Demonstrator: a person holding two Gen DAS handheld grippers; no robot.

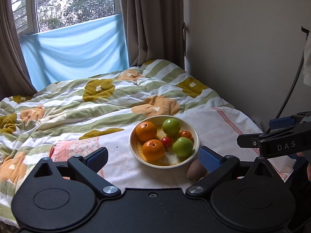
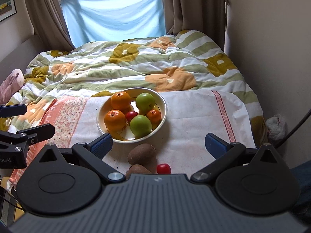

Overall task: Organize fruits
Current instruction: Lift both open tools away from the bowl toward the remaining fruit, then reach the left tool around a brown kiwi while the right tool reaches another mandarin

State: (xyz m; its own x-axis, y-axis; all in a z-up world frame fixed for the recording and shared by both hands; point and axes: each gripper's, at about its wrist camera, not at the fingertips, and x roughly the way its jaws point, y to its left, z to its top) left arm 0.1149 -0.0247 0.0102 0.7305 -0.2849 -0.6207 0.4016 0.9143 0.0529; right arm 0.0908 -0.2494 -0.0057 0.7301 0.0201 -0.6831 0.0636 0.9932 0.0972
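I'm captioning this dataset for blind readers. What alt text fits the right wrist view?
A cream bowl holding two oranges, two green apples, a small tangerine and a small red fruit sits on a white cloth on a bed, seen past the open right claw. Two brown kiwis and another small red fruit lie outside the bowl, nearest the camera.

The bowl (image 2: 163, 104) holds fruit; two kiwis (image 2: 142, 153) and a tomato (image 2: 163, 168) lie before it.
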